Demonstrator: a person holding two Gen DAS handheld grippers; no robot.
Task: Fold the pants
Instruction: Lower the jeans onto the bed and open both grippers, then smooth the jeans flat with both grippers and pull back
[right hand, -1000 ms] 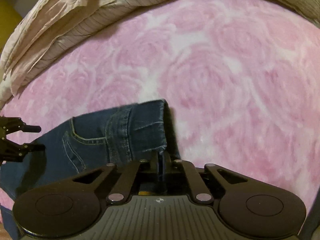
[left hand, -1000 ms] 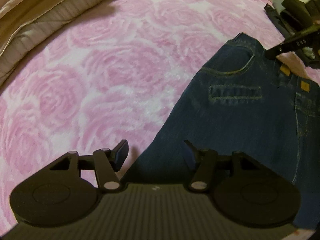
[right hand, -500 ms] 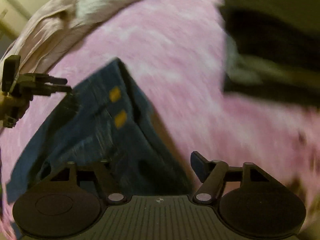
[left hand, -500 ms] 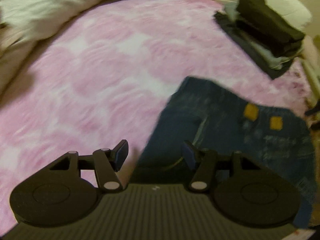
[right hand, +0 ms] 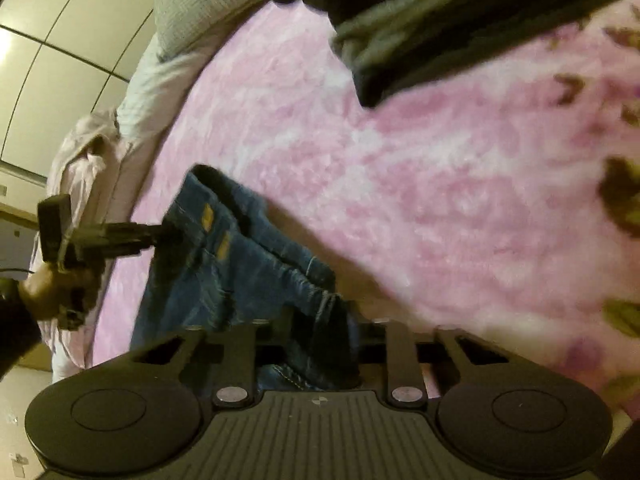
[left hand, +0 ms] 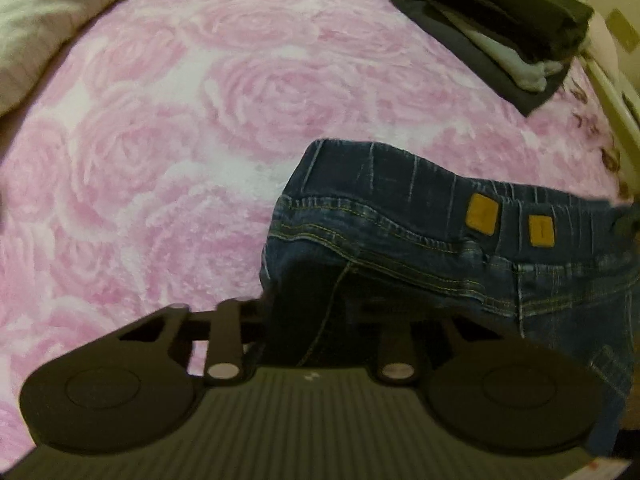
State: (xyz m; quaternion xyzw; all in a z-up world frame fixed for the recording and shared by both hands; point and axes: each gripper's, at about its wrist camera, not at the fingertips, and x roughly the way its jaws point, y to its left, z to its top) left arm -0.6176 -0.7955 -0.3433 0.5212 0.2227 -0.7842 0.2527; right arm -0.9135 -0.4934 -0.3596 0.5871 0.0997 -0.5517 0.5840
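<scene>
Your left gripper [left hand: 316, 320] has its jaws closed on a bunched fold of the jeans [left hand: 420, 248], and the denim fills the gap between the fingers and hides their tips. Ahead of those jaws and off to their right the waistband runs across, carrying 2 orange patches [left hand: 483, 215] side by side. The pink rose-patterned blanket [left hand: 180, 152] lies ahead of the jaws and to their left, and a stack of folded dark clothes [left hand: 500, 28] sits far ahead to the right, well apart from the jeans.

Your right gripper [right hand: 320, 344] also pinches denim between its jaws, at another part of the same garment. From there the jeans stretch ahead and to the left, up to where your left gripper meets the waistband near the orange patches. This view is blurred, so the cloth appears lifted off the blanket between the 2 grips, though I cannot be sure. Your hand [right hand: 44, 288] shows behind that left gripper. A grey pillow [right hand: 200, 4] lies far ahead to the left.
</scene>
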